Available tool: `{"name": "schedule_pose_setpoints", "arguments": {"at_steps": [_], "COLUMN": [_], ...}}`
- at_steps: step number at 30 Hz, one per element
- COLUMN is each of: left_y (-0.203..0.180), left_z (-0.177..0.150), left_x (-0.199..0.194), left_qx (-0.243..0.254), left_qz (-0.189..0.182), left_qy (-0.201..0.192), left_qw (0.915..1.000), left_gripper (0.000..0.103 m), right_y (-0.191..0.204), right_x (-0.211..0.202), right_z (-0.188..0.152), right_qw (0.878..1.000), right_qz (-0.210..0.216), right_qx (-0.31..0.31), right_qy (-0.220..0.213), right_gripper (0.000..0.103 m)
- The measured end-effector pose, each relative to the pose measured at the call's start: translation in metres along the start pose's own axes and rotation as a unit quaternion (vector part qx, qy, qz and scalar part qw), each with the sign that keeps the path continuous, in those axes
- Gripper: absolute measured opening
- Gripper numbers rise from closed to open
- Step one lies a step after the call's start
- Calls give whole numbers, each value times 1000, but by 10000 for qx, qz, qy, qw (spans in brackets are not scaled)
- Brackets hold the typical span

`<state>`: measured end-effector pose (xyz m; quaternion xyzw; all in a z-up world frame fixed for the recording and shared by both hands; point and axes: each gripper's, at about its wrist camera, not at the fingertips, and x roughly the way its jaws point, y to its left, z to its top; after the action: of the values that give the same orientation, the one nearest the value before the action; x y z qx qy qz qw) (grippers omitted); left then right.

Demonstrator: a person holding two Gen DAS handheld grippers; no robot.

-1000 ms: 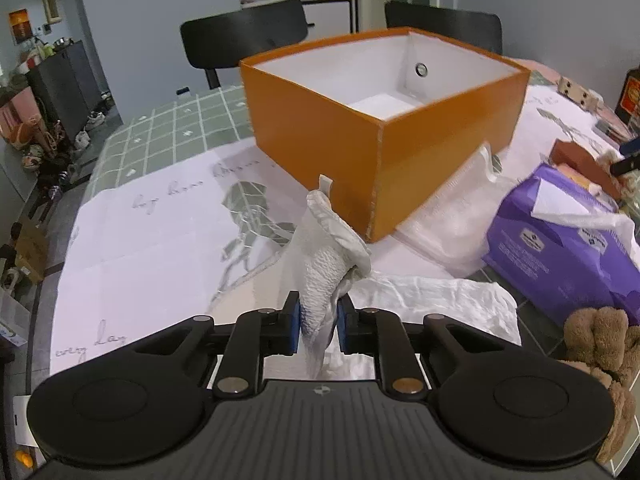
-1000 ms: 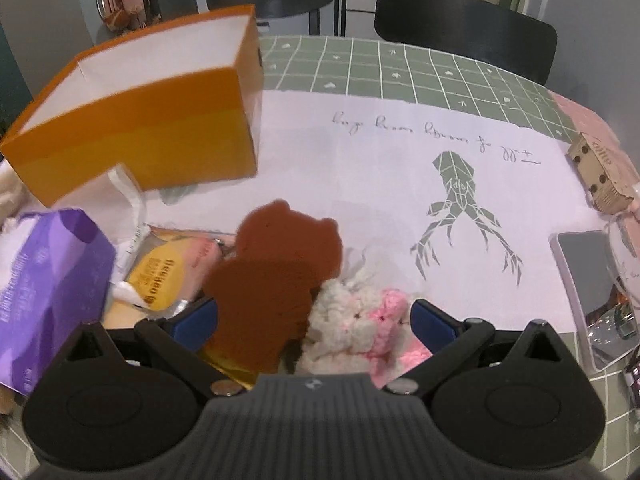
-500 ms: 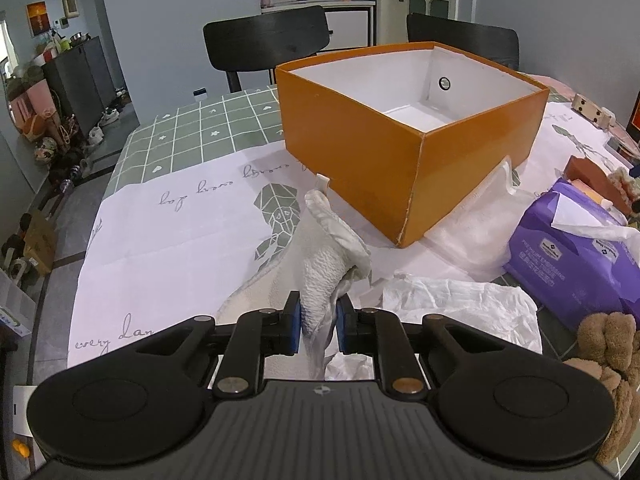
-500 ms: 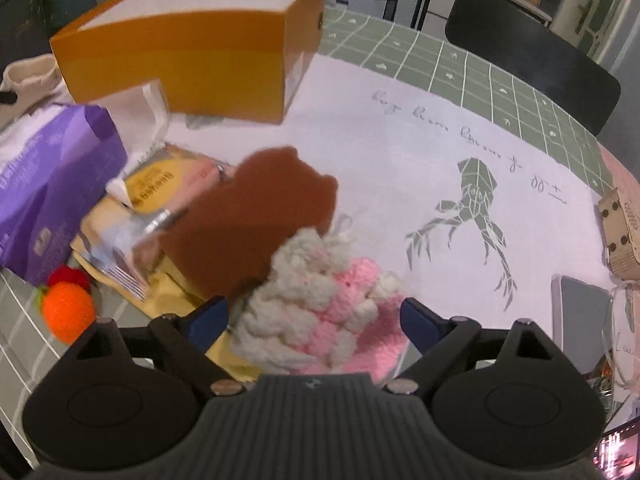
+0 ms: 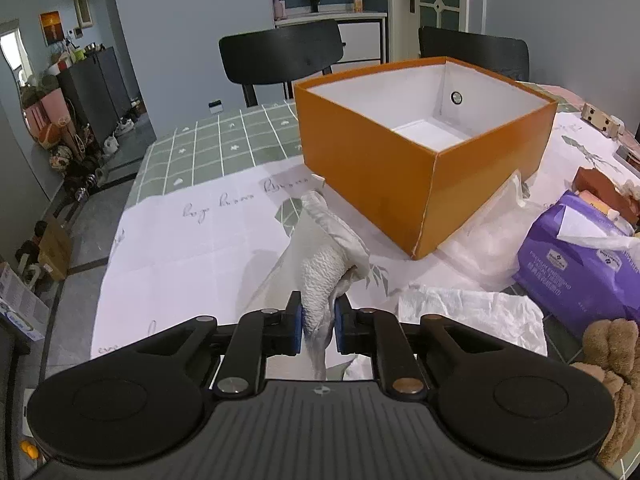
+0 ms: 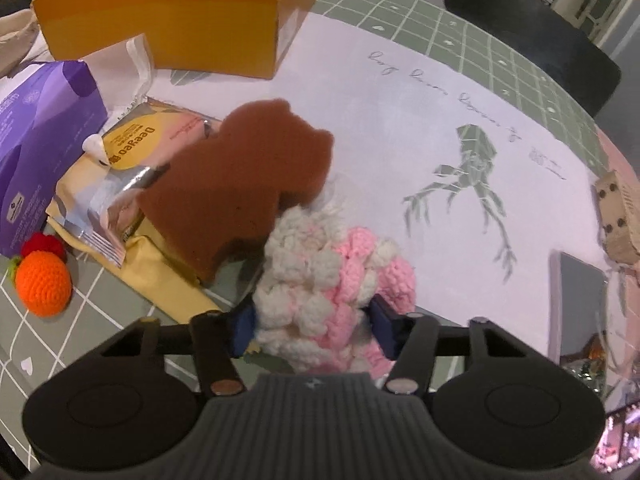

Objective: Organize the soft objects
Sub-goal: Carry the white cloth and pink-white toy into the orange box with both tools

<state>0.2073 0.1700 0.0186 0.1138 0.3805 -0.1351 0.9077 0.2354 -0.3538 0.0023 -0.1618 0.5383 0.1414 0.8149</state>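
Note:
My left gripper [image 5: 318, 326] is shut on a white cloth [image 5: 326, 256] and holds it up in front of the open orange box [image 5: 424, 148], whose white inside looks bare. My right gripper [image 6: 314, 330] has closed around a pink and white crocheted piece [image 6: 332, 288]; both pads touch its sides. A brown bear-shaped sponge [image 6: 244, 184] leans against that piece on a yellow snack packet [image 6: 132, 148]. The orange box also shows at the far left of the right wrist view [image 6: 176, 12].
A purple tissue pack [image 5: 580, 264] and a crumpled white paper [image 5: 476, 316] lie right of the cloth. A brown plush [image 5: 612, 364] sits at the near right. An orange crocheted ball [image 6: 44, 284] and a red one [image 6: 44, 246] lie by the purple pack [image 6: 36, 132]. A grey tablet [image 6: 576, 308] lies right.
The left gripper has lifted the white cloth higher, giving a higher look into the box. The right gripper's jaws have closed from wide open onto the pink and white piece.

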Motion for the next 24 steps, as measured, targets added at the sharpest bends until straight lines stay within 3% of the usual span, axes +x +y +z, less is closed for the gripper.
{"name": "schedule_pose_setpoints", "arguments": {"at_steps": [4,14,24], "left_y": [1,-1,-12], "left_z": [4,11,40], "left_x": [-8,-26,-53], "left_qx": [-19,32,253], "left_qz": [-20,1,101], "left_qy": [-69,-199,-502], "left_qw": [10000,9998,9984], "left_gripper": [14,14,14], "right_y": [-6,-8,3], "right_x": [-15,-60,-95], "right_z": [-1,9,34], "right_qw": [9997,9976,9937], "right_qz": [-168,-334,-311], "right_qx": [104,120,-30], "right_qy": [-114,-601,-1072], "right_gripper": [40,40,40]}}
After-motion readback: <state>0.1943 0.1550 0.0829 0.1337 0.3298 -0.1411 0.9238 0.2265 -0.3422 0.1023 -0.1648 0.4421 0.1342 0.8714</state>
